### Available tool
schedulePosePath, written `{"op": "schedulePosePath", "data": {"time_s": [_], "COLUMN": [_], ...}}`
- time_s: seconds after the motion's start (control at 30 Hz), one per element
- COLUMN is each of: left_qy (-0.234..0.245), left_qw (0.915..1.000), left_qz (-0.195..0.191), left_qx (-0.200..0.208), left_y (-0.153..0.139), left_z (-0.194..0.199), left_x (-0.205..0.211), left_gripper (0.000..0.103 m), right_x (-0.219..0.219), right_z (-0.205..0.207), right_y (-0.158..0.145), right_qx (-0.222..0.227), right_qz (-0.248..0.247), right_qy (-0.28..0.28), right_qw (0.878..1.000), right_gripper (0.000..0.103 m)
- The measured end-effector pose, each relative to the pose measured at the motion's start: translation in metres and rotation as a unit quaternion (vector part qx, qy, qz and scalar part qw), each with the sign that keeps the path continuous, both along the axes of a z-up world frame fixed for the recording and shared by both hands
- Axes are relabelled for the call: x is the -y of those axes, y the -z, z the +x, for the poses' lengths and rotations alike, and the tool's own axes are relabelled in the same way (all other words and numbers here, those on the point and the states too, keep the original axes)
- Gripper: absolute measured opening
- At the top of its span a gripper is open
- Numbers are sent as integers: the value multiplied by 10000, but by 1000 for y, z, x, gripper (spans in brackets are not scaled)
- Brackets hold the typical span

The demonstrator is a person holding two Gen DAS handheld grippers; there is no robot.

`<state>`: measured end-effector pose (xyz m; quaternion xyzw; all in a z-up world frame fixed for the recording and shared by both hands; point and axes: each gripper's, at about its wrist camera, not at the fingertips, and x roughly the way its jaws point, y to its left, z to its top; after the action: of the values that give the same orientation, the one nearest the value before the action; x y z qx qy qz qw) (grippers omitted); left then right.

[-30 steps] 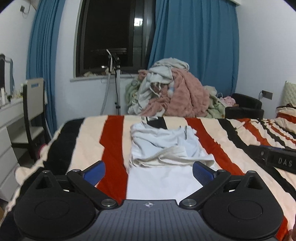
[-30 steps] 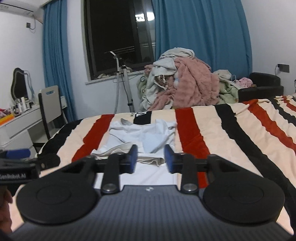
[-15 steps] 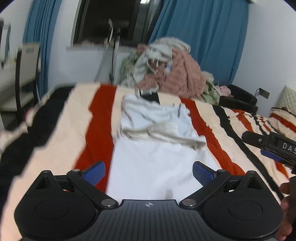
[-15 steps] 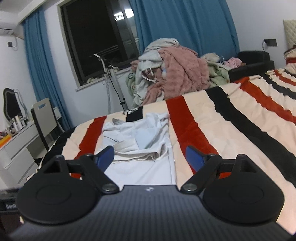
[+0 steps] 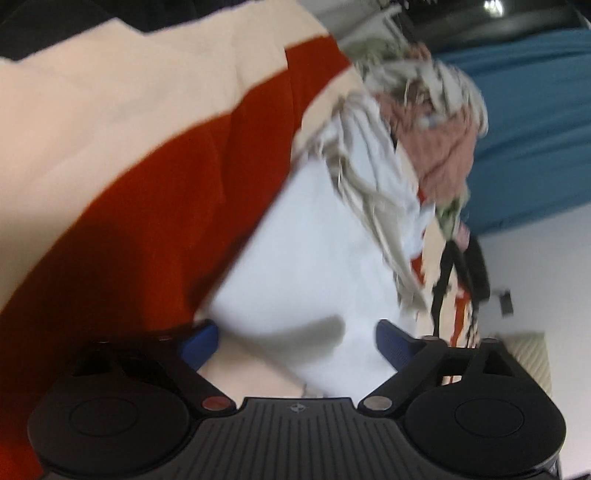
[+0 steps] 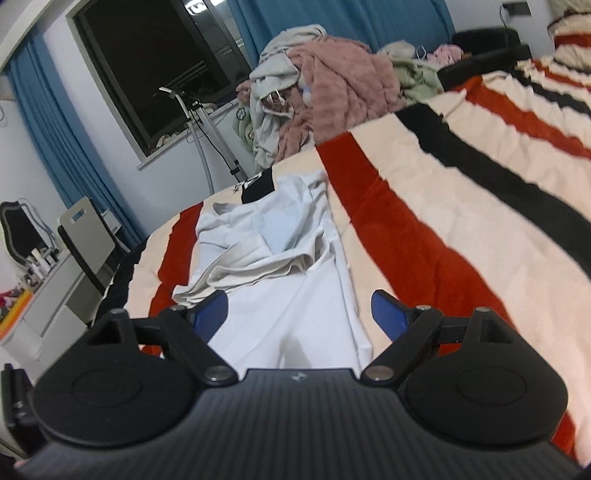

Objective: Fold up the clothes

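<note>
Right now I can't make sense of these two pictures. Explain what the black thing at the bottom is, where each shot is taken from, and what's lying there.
No robot here: a person holds a two-finger grasping tool in each hand, and a wide-angle camera on each looks forward along its fingers. The black shape with blue pads is the tool itself.

One picture is from the left tool. It is tilted and blurred. The other is from the right tool. Both tools are open and hold nothing.

Below them lies a striped blanket in red, cream and black. On it lies a white garment, its far part bunched, its near part flat. Each tool's fingers straddle the near end. Beyond the blanket sits a pile of clothes, before blue curtains and a dark window.
</note>
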<state>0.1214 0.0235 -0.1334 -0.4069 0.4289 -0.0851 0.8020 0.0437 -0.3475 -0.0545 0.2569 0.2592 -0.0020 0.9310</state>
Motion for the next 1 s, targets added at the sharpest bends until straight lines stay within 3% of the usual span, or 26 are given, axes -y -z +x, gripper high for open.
{"op": "schedulePosePath", "data": {"time_s": [0.07,0.1,0.17,0.2,0.3,0.5,0.57,0.63,0.67,0.73,0.83,0.93,1.0], "left_qy": [-116,-171,-277,-313,-396,-535,-592,-625,-636,-637,-648,-588,-480], "left_qw": [9998,9996,9991,9990,9989,9971,9961,9954,9952,9950,9945,9930,9915], "left_qz": [149,234,301,285,49,-204,-328,-404,-417,-413,-459,-576,-410], "left_qx": [50,50,90,123,241,504,566,605,620,642,679,846,1134], "left_y": [5,6,8,8,6,-1,-4,-5,-5,-5,-7,-14,-26], "left_z": [7,10,12,12,12,5,-1,-4,-4,-6,-9,-14,-20], "left_x": [1,1,-2,-4,-5,-8,-11,-13,-13,-14,-15,-15,-13], "left_gripper": [63,52,40,28,10,6,6,6,6,6,6,5,5], "right_x": [2,5,11,14,15,17,18,19,20,22,20,21,19], "right_z": [0,0,0,0,4,3,2,1,1,0,0,-4,-7], "right_y": [2,5,13,20,47,79,89,100,105,110,106,96,85], "right_qx": [-13,-24,-86,-160,-541,-952,-1079,-1204,-1267,-1256,-1007,-680,-404], "right_qz": [245,522,1266,1736,3006,3561,3695,3826,3890,3974,3824,3632,3417], "right_qy": [-54,-98,-199,-261,-471,100,313,527,633,847,845,848,786], "right_qw": [9997,9986,9917,9843,9511,9295,9224,9145,9103,9050,9146,9253,9357], "right_gripper": [86,86,87,87,88,87,66,56,40,31,16,14,14]}}
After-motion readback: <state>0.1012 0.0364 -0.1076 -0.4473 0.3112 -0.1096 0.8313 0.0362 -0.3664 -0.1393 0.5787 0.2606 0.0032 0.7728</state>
